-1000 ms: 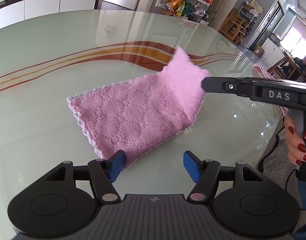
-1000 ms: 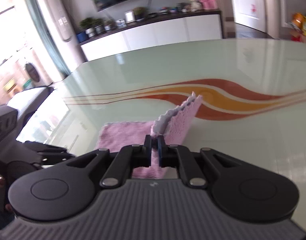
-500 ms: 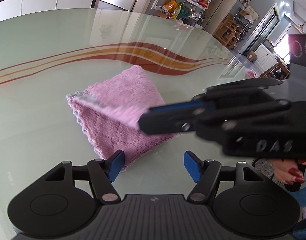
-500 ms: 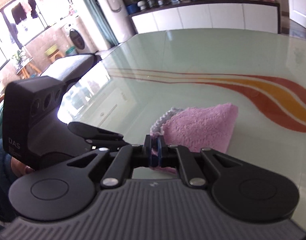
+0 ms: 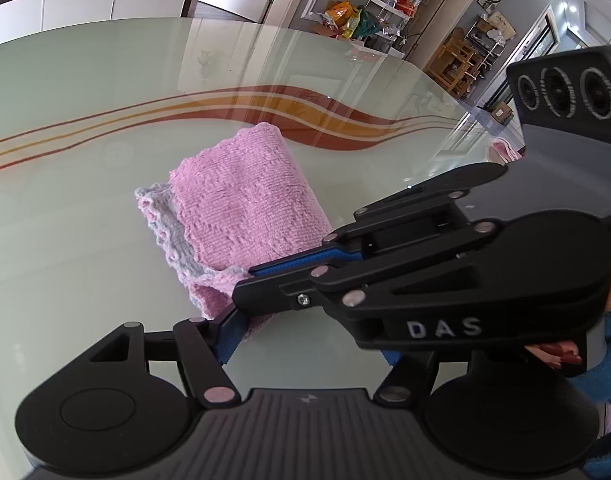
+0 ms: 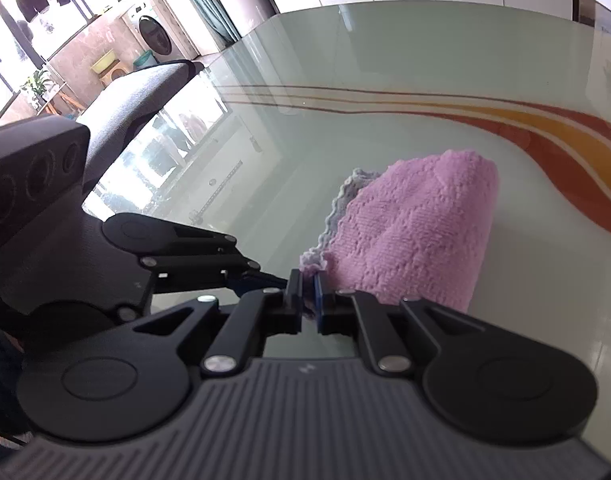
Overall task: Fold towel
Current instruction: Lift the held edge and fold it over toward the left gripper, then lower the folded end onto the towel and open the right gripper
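1. Since the earlier frames, right gripper (image 6: 308,298) has carried the towel's (image 5: 245,204) far corner over toward the near edge; the towel, then lying longer with one end lifted, now lies doubled over on itself.
2. Towel: pink knit with pale grey scalloped edging, resting on the table (image 5: 85,92), just short of the red and orange wave stripes. Folded edge rounded on the far side; lower layer's trim protrudes at the left side in the left wrist view.
3. Right gripper: jaws pressed together, pinching the towel's near corner; a scrap of pink and grey trim shows between the blue pads in the right wrist view. In the left wrist view it (image 5: 245,280) crosses from the right, tips at the towel's near corner.
4. Left gripper (image 5: 305,340): jaws spread, nothing clamped. Its left blue pad (image 5: 225,336) sits against the towel's near edge; the right pad is mostly hidden behind the right gripper.
5. Person's hand (image 5: 561,354): partly visible beneath the right gripper's body, red nails, blue sleeve at the frame edge.
6. Table: glossy pale green glass top.
7. Background: white cabinets (image 5: 105,0), a cluttered shelf.
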`<state>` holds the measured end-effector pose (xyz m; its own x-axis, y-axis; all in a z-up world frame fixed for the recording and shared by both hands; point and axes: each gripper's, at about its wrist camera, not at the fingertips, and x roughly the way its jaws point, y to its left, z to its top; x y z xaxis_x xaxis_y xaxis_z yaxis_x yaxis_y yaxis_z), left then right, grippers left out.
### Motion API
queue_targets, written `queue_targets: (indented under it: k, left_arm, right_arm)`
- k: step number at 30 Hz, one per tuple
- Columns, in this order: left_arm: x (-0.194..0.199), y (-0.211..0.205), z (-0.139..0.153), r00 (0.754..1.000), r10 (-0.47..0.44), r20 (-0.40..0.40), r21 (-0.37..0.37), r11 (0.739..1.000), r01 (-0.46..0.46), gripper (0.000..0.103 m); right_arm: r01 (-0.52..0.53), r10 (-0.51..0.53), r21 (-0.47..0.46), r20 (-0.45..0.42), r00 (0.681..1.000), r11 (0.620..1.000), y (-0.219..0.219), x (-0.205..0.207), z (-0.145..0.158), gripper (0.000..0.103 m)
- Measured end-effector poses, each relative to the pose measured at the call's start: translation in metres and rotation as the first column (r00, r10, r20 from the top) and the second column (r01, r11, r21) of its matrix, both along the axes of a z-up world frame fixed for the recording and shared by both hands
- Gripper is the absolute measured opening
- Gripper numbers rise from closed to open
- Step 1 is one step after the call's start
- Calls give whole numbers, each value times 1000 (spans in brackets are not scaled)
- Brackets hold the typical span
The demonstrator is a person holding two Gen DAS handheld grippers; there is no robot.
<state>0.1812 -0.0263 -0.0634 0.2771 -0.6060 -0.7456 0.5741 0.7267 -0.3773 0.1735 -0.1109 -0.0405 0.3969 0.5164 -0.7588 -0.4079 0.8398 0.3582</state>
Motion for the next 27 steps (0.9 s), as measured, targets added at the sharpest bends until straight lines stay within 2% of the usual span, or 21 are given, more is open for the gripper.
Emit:
queue_targets:
  k: [7,14,17,20,23,27]
  left_arm:
    - [-8,14,4,999,33,10,39,999,-33,72]
    - [-12,18,11,999,44,22,56,997,-45,74]
    - [-14,24,15,999,46,29,50,998,-47,74]
    - [-15,22,22,998,46,47,39,998,-48,74]
    - [-14,18,30,996,53,65,23,998,-55,74]
    - [-11,8,40,995,46,86,-9,999,-45,74]
  right_arm:
    - [-13,12,-42,-34,999,999,6,-2,-9,7]
    - [-13,14,-33,39,999,999,1,-19,6,23]
    - [33,-33,3,109,994,999,-19,-29,26,23]
    - [105,-102,-11,163,981,994,-43,-36,38,21]
    - [173,-167,-30,146,975,984,-70,-38,35,14]
    - [174,-170,-39,103,980,984,-77,-40,17,11]
